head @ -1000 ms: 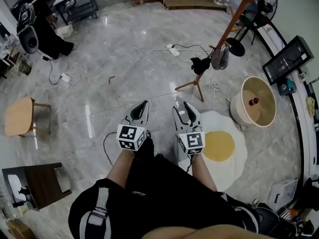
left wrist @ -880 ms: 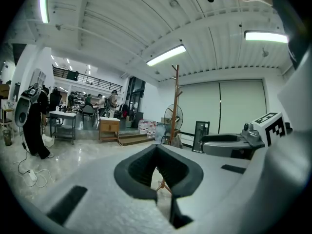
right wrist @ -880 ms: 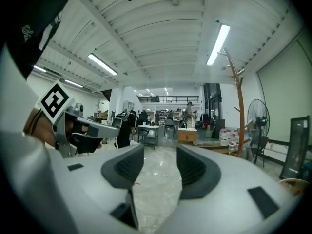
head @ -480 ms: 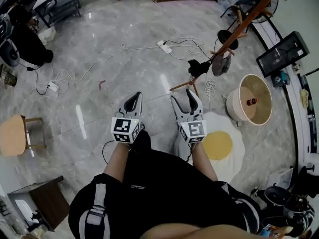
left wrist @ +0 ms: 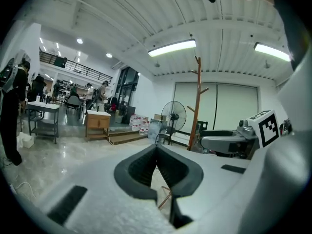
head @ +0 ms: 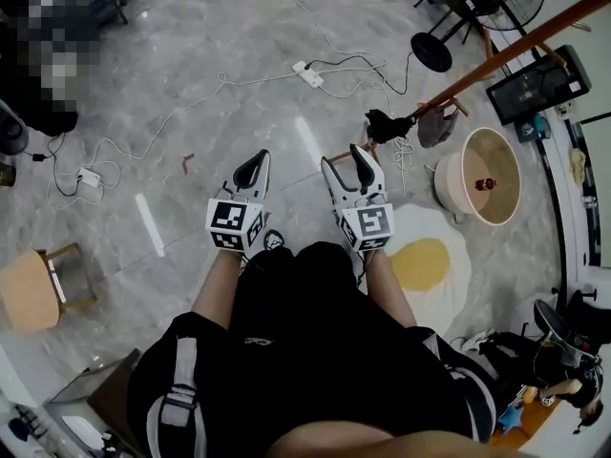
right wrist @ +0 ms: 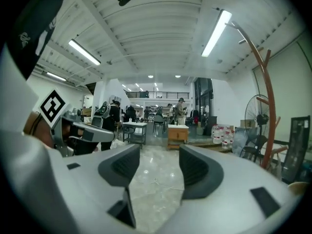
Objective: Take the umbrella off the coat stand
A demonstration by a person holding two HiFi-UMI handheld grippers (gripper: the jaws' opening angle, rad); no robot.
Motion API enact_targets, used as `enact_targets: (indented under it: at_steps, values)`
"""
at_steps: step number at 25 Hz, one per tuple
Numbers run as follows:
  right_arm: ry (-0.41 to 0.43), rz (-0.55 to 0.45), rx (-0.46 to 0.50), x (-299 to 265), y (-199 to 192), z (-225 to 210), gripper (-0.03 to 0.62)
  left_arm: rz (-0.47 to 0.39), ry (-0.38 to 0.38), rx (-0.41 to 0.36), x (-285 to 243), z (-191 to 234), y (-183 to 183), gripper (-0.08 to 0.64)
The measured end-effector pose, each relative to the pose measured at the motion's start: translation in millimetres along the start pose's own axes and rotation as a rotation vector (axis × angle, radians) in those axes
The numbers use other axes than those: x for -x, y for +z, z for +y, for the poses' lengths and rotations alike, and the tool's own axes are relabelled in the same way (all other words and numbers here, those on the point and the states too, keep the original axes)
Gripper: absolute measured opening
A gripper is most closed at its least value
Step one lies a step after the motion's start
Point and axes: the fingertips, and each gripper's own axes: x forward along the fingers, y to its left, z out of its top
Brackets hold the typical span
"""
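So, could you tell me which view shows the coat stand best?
The left gripper view: the coat stand is upright near centre, pegs clear. The head view shows it slanted, top cropped; the right gripper view, warped at the edge.

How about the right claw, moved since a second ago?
Yes. The right claw has moved forward, closing the gap to the coat stand in the head view.

Head view steeply down; gripper views level, seemingly sharing coat stand [left wrist: 197, 101].
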Motion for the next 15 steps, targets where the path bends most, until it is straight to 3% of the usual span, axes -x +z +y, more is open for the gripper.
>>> enact_targets:
  at_steps: [4,12,15]
  values:
    - [0.003,0.066,0.034,-27.8,-11.0,-5.2,0.259,0.01,-0.024,0.033,-20.5,17.1,-0.7,-0.002]
    - [-0.013,0.064,0.058,-107.2,-5.8,-48.4,0.241,0.025,-0.039,0.021,-91.4,62.0,11.3,-0.002]
    - [0.002,0.09,-0.002,-144.1,-12.6,-73.6,0.242,0.032,-0.046,-0.002,-128.6,80.8,21.2,-0.002]
